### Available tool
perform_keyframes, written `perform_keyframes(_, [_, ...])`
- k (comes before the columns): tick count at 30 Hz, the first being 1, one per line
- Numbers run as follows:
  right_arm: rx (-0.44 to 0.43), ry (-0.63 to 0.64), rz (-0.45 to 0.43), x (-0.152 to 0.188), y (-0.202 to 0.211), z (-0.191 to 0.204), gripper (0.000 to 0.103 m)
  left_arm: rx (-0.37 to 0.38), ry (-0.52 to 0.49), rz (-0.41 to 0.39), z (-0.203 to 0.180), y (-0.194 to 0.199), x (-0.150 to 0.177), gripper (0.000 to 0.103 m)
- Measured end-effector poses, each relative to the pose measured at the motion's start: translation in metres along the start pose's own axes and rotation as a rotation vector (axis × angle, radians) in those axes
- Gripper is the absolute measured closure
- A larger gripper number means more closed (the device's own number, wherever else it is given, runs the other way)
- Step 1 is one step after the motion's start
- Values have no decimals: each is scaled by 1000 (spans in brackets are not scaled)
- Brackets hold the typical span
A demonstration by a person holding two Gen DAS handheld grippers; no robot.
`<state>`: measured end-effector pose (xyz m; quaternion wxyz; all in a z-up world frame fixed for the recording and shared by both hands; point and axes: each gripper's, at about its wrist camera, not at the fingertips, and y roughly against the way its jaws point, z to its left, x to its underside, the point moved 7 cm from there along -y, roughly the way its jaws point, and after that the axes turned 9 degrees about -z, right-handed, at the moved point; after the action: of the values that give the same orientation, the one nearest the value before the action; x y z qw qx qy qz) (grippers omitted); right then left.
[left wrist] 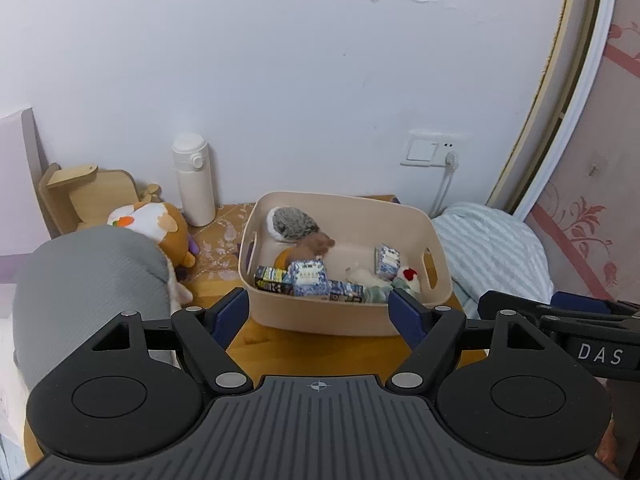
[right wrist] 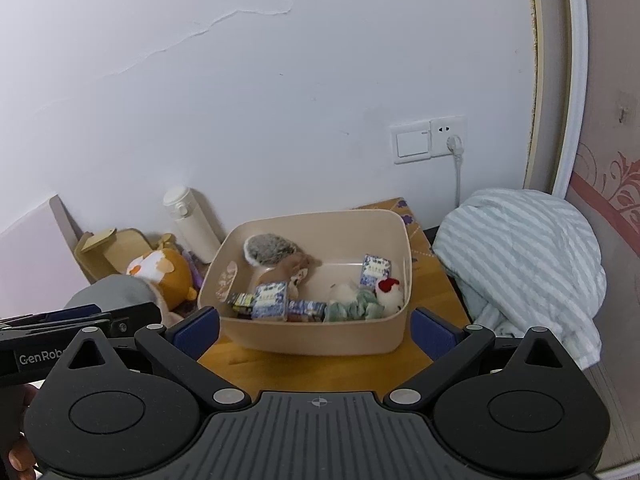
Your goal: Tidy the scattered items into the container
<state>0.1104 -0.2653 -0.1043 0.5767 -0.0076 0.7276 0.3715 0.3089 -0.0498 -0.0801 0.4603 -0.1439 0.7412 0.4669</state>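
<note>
Container (left wrist: pixel 344 312), a beige plastic bin with a handle slot in each end wall, stands on the wooden desk (left wrist: pixel 320 352) close to the white wall, just ahead of both pairs of tongs. Left tongs (left wrist: pixel 318 312) point down at a slant toward the bin's near wall; their two blue-padded fingers (left wrist: pixel 228 316) stand wide apart with nothing between them, the bin lying beyond the tips. Right tongs (right wrist: pixel 316 330) take the same downward slant alongside, likewise spread and empty, with blue pads (right wrist: pixel 432 334) flanking the bin's near corners in that view. Each pair shows at the edge of the other's view.

Contents of the bin, as far as they can be counted: one grey hedgehog toy (right wrist: pixel 270 248), one brown plush animal (right wrist: pixel 298 270), two blue-and-white patterned boxes (right wrist: pixel 270 300) (right wrist: pixel 374 270), two dark flat packets (right wrist: pixel 306 310) along the near wall, one white toy with a red crest (right wrist: pixel 390 294), one bundle of pale green cloth (right wrist: pixel 354 308), and one small white object (right wrist: pixel 342 292) that is hard to identify.

Outside the bin: one orange-and-white plush toy (left wrist: pixel 160 228) to its left, one white flask (left wrist: pixel 194 180) upright against the wall, one wooden stand (left wrist: pixel 86 192), one grey cushion (left wrist: pixel 92 292), and one striped blanket (right wrist: pixel 524 264) heaped to the right.
</note>
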Motion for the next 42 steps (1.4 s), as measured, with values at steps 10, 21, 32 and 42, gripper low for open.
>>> perform_keyframes(10, [19, 16, -11, 23, 49, 24, 0, 39, -24, 2, 7, 52, 24, 25])
perform_keyframes(21, [76, -10, -13, 60, 99, 33, 0, 58, -97, 3, 15, 105, 56, 25])
perform_keyframes(32, [111, -2, -5, 89, 138, 43, 0, 96, -117, 37, 14, 146, 87, 25])
perform_keyframes(42, [122, 0, 7, 108, 163, 48, 0, 118, -113, 71, 16, 162, 109, 25])
